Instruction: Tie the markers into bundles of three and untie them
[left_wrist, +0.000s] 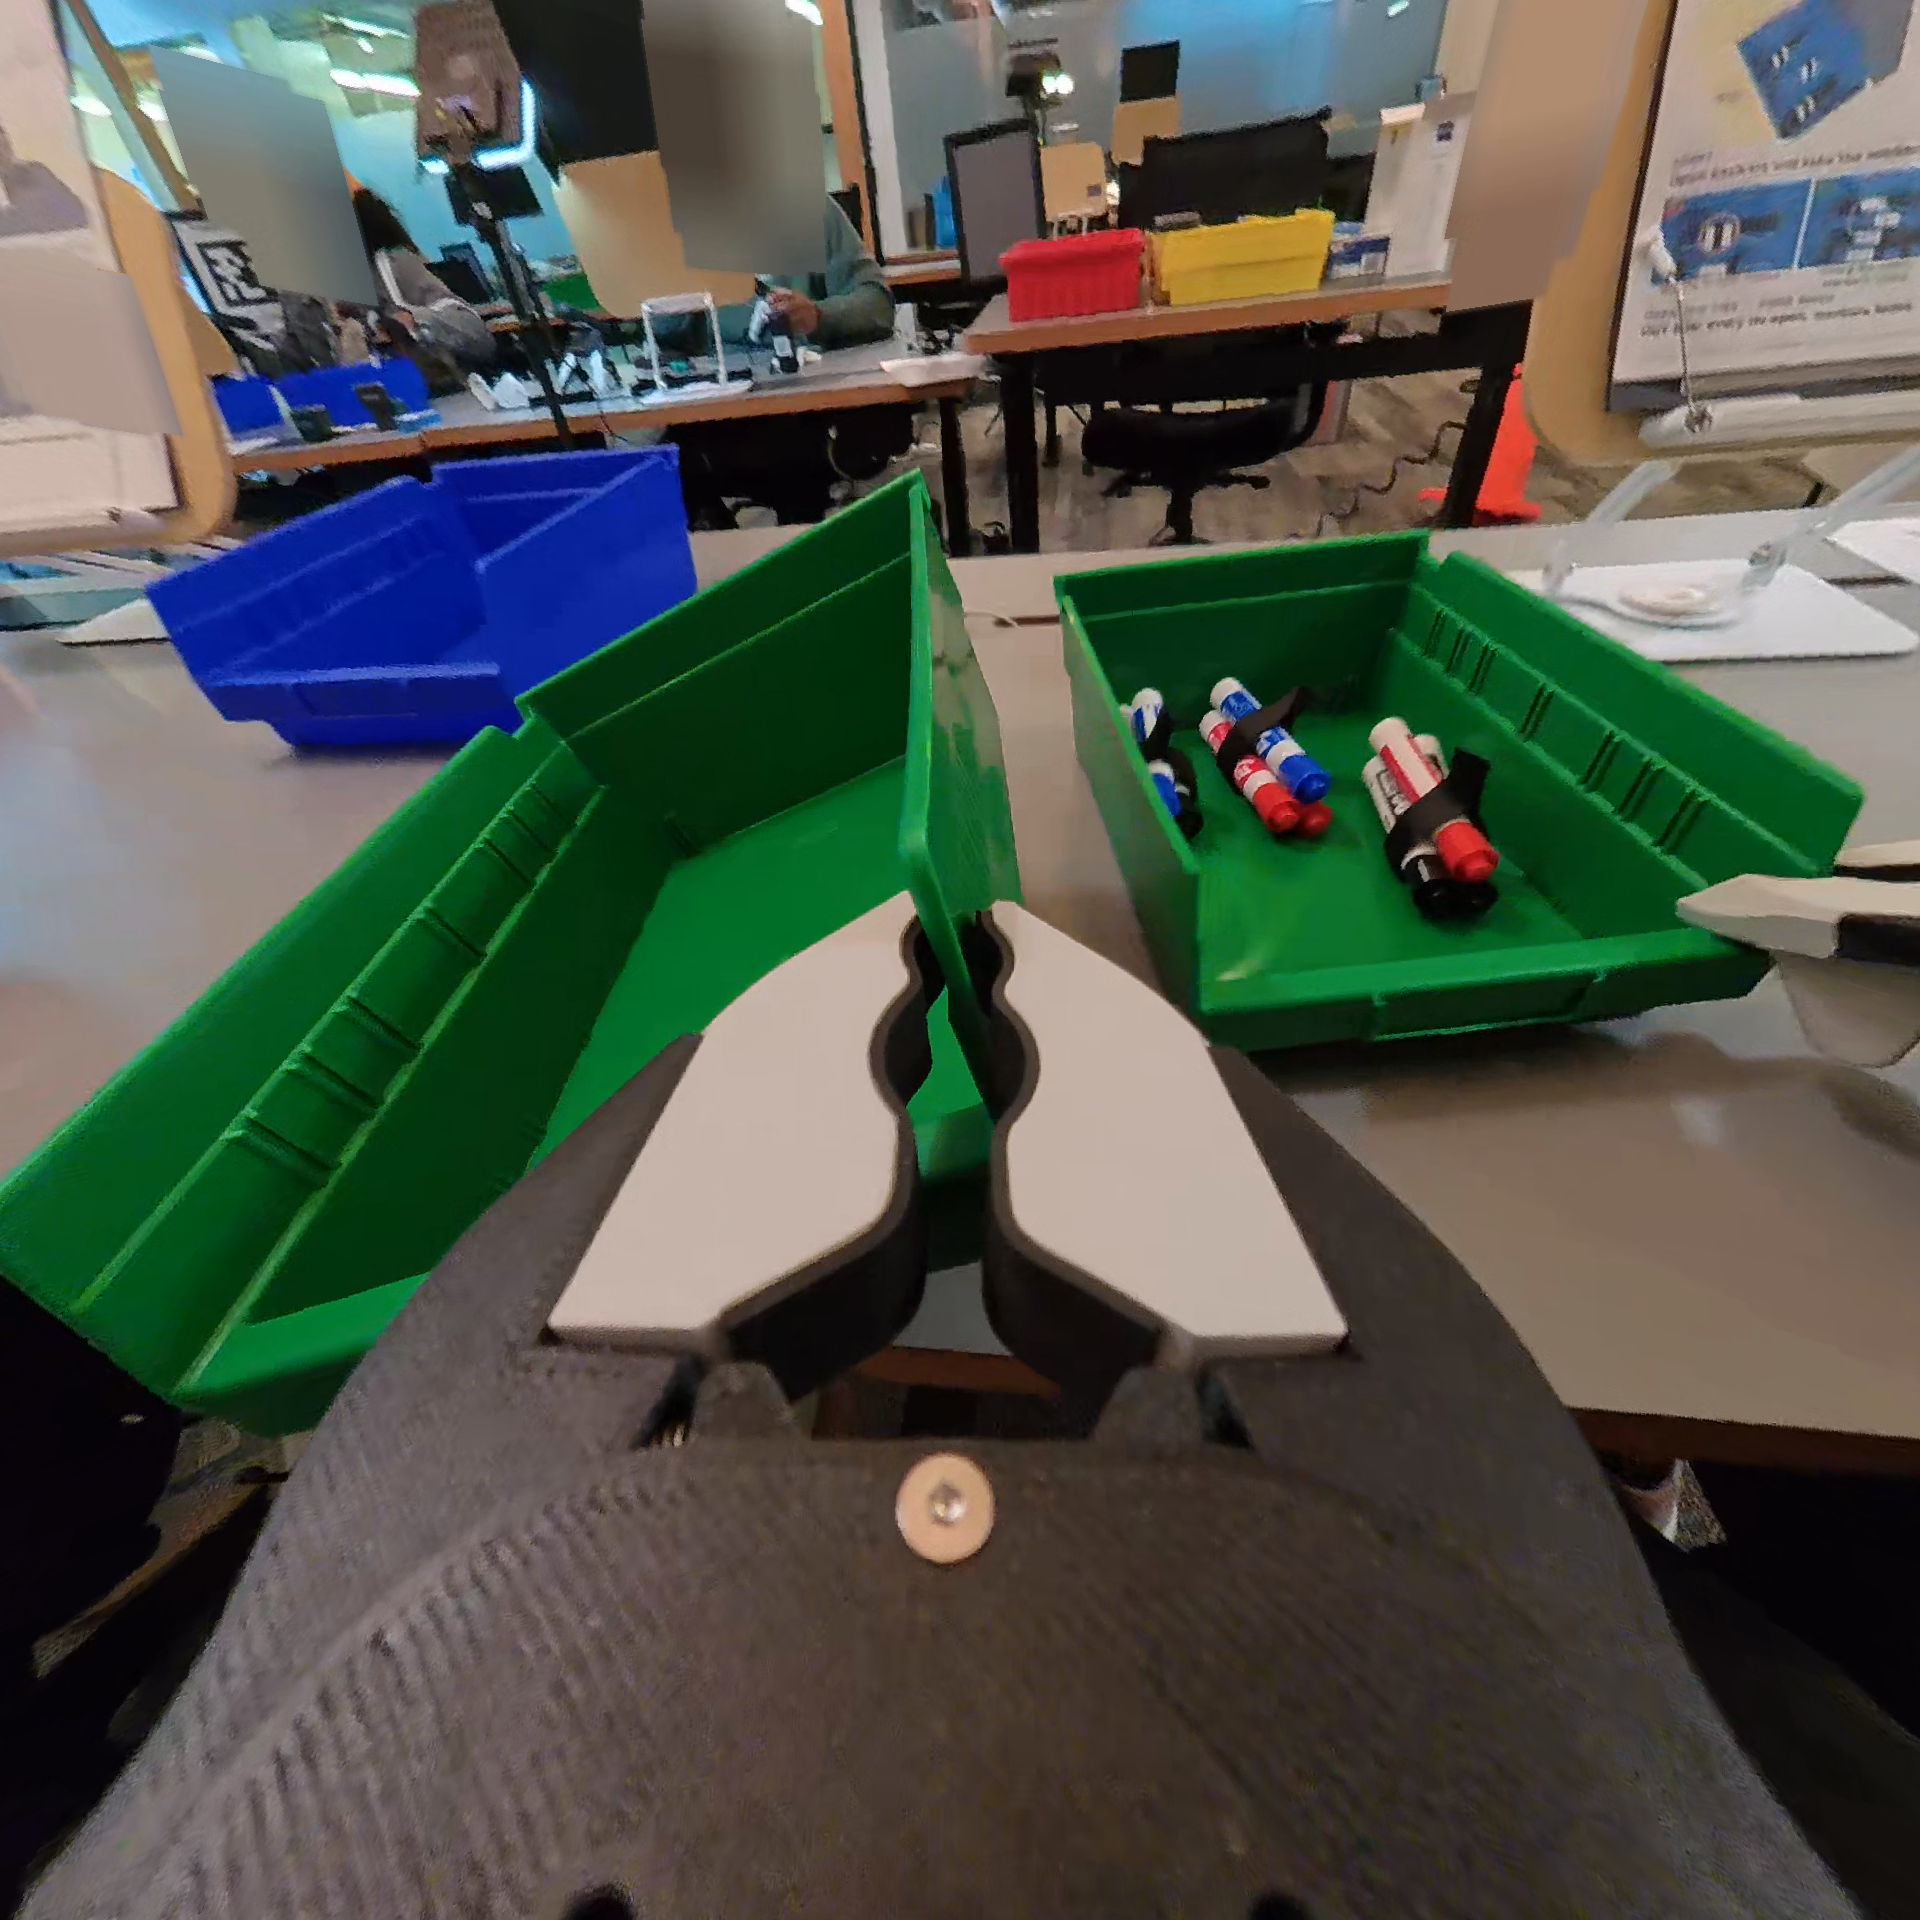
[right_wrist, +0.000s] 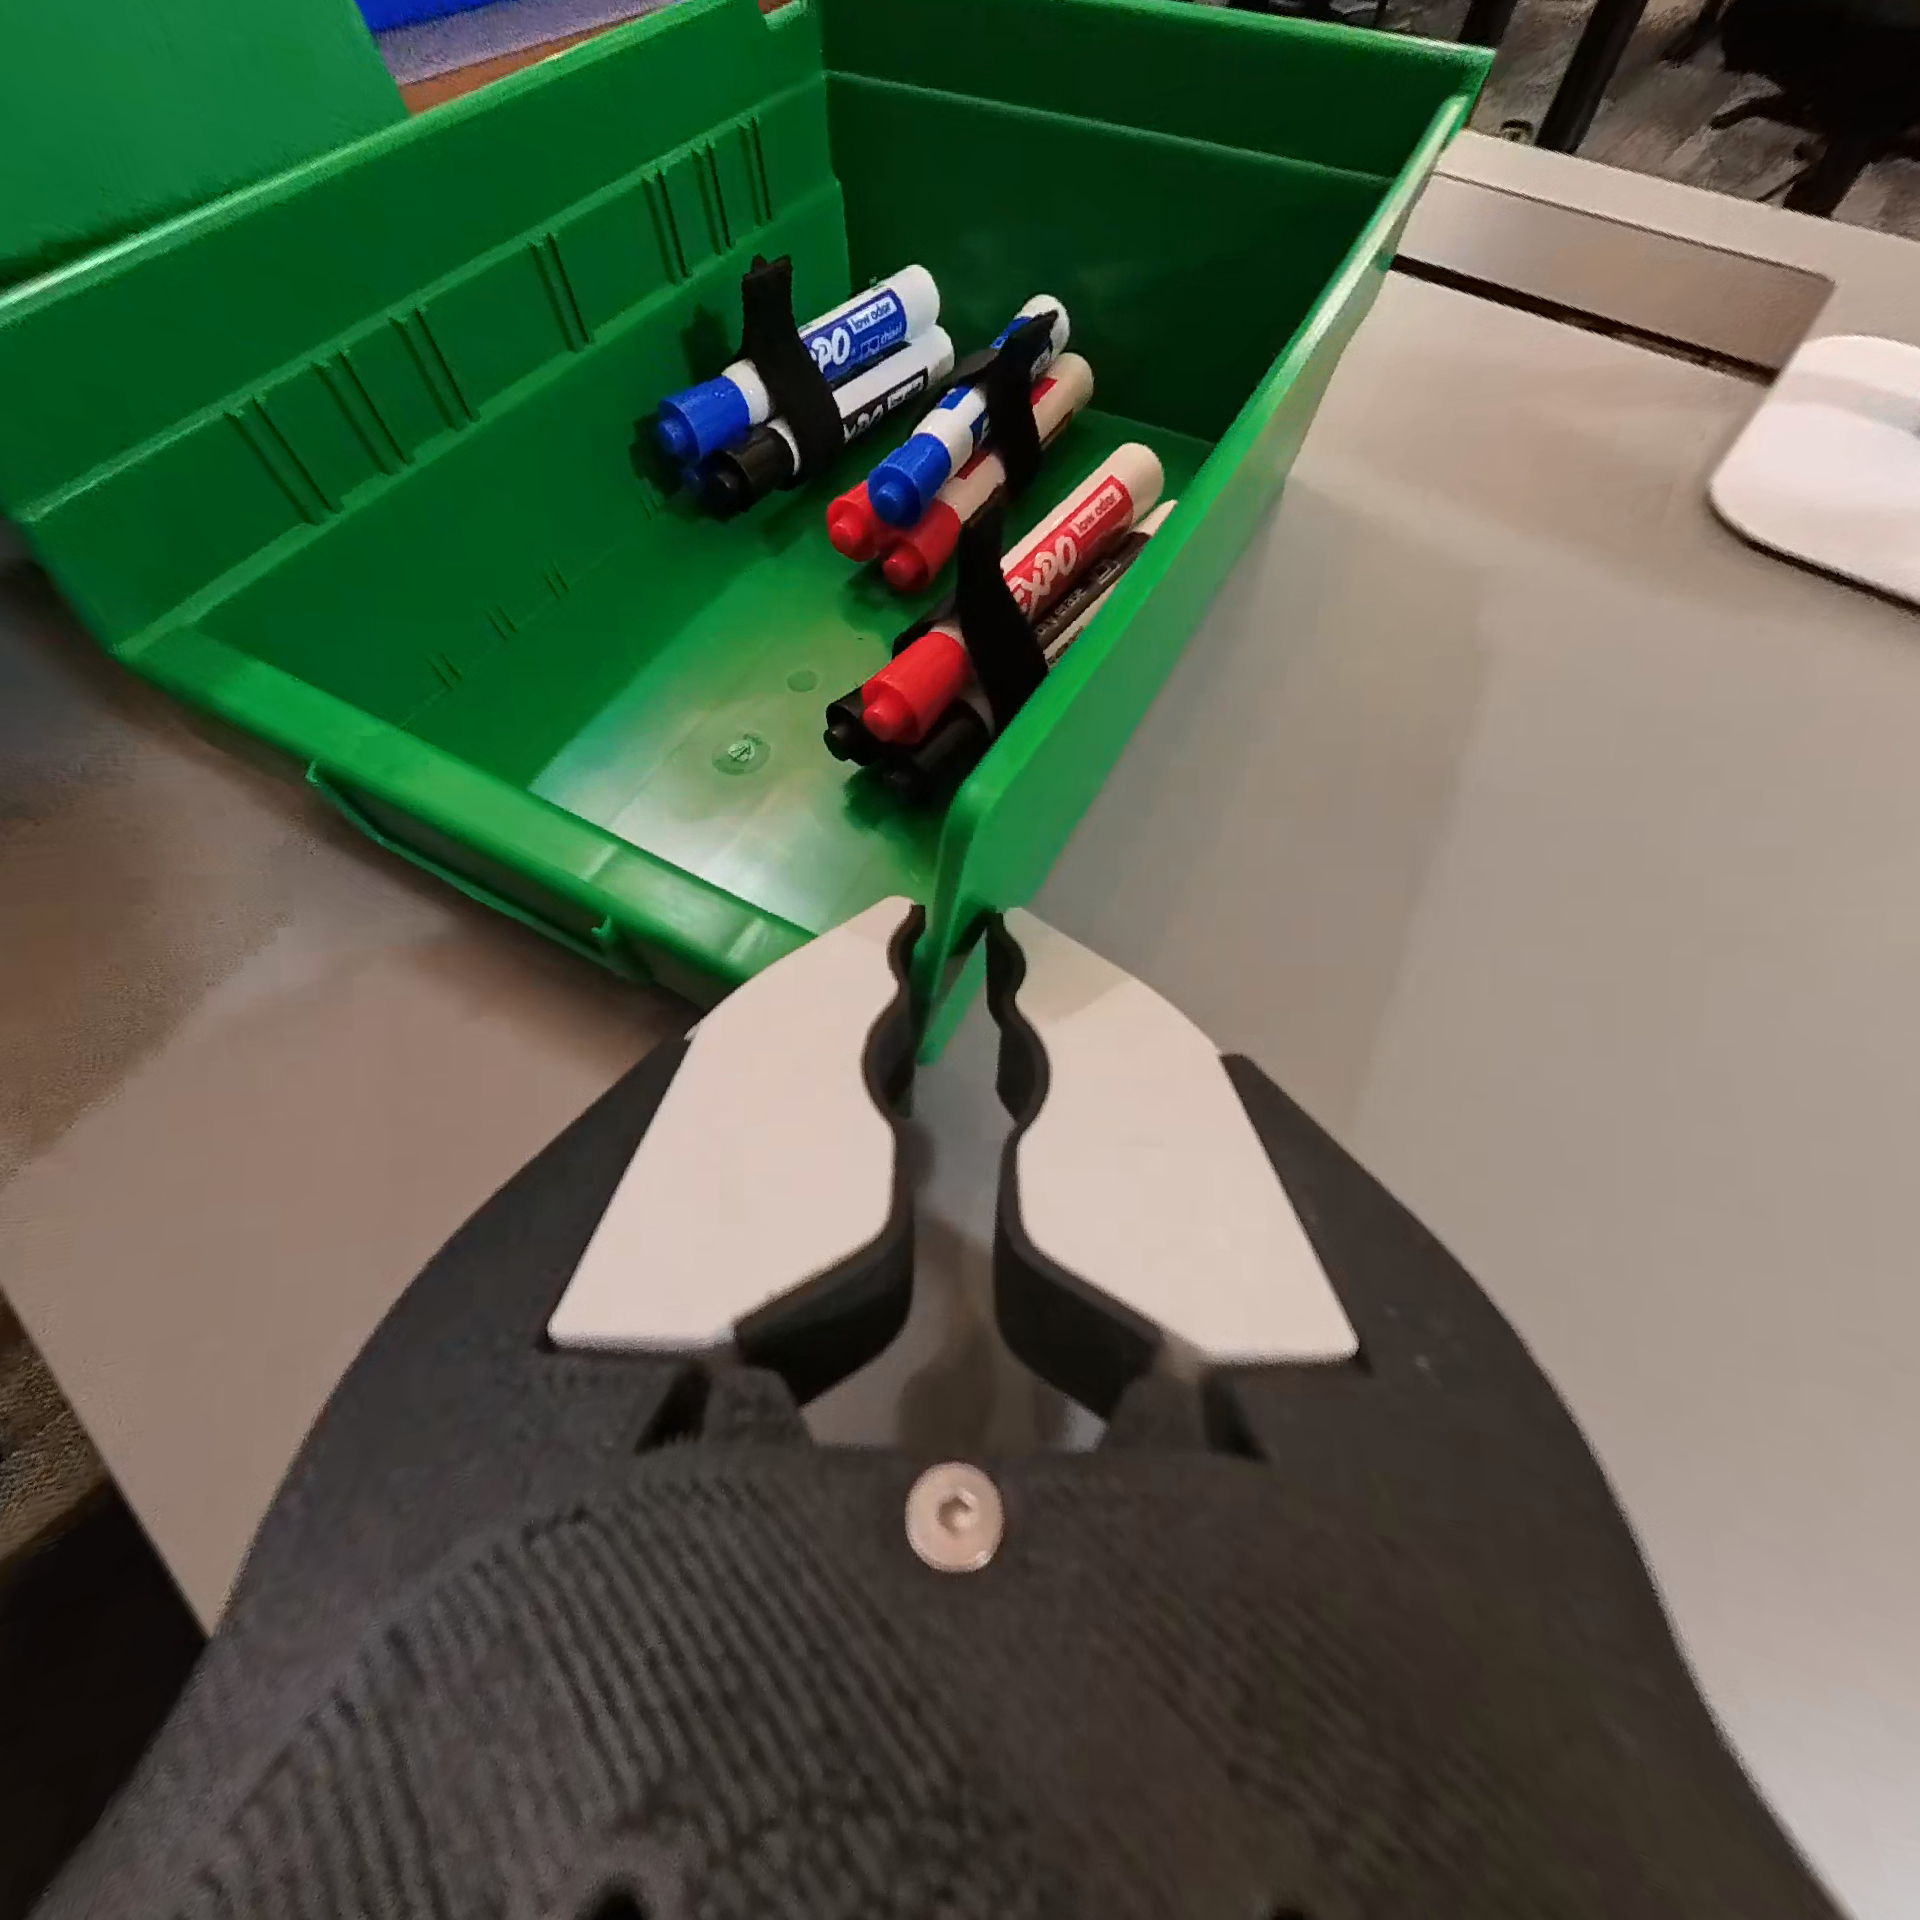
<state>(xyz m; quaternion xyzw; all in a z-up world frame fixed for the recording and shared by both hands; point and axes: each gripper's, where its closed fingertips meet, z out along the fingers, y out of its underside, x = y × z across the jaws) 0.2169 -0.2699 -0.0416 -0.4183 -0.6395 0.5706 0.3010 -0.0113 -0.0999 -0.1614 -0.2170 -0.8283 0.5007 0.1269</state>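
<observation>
Your right gripper (left_wrist: 1704, 914) is cut off by the left wrist view's edge beside the filled green bin (left_wrist: 1299, 966). In that bin, the black-capped marker bundle (right_wrist: 935, 665) hides partly behind the wall. Beyond the bin, mosaic patches blur the background.

Left gripper (left_wrist: 958, 940) reaches forward and slightly down, fingers nearly together, tips pinched on a thin green bin wall (left_wrist: 961, 748) w/ the wall running between the wavy black pads (left_wrist: 906, 997). Right gripper (right_wrist: 954, 935) is angled down-forward, jaws narrow, tips astride the near corner edge of the other green bin (right_wrist: 997, 831); looks clamped, though pad contact there is hard to confirm. From the left wrist view, right gripper's light tips (left_wrist: 1766, 920) sit at that bin's corner. Both grippers low, roughly level.
</observation>
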